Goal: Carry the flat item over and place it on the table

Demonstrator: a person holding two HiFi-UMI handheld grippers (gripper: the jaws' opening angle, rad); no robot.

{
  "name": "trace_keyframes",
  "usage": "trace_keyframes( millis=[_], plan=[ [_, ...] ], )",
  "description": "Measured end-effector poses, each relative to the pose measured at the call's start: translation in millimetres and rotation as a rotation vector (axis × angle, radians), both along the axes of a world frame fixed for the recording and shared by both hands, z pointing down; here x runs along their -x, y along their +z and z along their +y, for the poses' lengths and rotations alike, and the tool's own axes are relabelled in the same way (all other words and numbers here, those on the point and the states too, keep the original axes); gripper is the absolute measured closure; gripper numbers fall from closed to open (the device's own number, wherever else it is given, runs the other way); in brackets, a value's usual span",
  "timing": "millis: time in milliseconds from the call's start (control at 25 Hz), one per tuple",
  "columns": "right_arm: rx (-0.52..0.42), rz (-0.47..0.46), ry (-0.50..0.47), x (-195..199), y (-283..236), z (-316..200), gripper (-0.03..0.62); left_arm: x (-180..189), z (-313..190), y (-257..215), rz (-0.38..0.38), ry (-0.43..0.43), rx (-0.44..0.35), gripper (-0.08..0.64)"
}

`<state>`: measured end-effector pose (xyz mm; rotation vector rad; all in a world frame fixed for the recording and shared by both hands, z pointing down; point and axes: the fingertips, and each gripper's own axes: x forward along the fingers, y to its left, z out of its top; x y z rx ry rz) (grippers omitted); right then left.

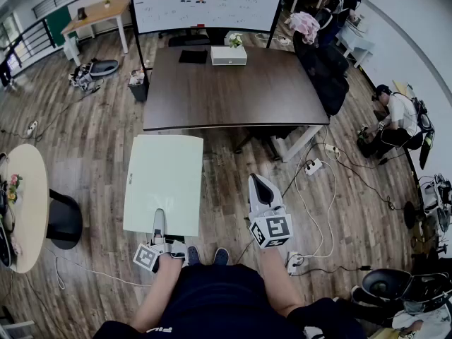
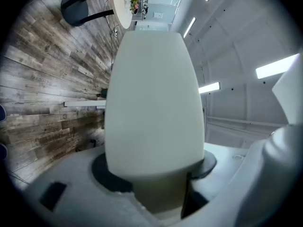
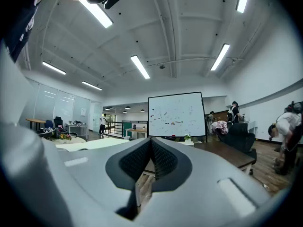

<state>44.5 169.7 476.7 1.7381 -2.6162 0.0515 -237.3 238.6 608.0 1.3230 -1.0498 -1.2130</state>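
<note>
My own dark top (image 1: 219, 295) and forearms fill the bottom of the head view, and from there both my grippers reach forward. My left gripper (image 1: 159, 224) is clamped on the near edge of the flat pale green board (image 1: 164, 182). In the left gripper view the board rises straight out from between the dark pads and blocks most of what lies beyond. I hold the board out flat above the wooden floor (image 1: 85, 154), and its far edge shows just short of the near edge of the dark brown table (image 1: 282, 97), so it is not on the table yet. My right gripper (image 1: 258, 186) hangs to the right of the board, apart from it. Its jaws are closed together at the tips with nothing between them. On the far end of the table sits a white box (image 1: 229, 55), with a whiteboard (image 1: 208, 2) standing behind it. A person (image 1: 399, 115) crouches by the wall on the right
</note>
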Motion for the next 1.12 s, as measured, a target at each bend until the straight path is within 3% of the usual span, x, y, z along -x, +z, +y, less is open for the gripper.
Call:
trace_keyframes(
  millis=[560,760,880,1120],
  plan=[
    [-0.011,0.002,0.003,0,-2,-22,0.584,7,-77,-55,0.026,-0.068,-0.005,0.296],
    [-0.042,0.003,0.02,-2,-8,-33,0.584,6,-94,-77,-0.007,-0.073,-0.03,0.295],
    [-0.029,-0.029,0.066,-11,-4,-34,0.584,4,-94,-76,0.005,-0.08,-0.017,0.295],
    [-0.029,-0.034,0.062,-12,-1,-26,0.584,6,-83,-53,0.032,-0.09,0.046,0.295]
  ],
)
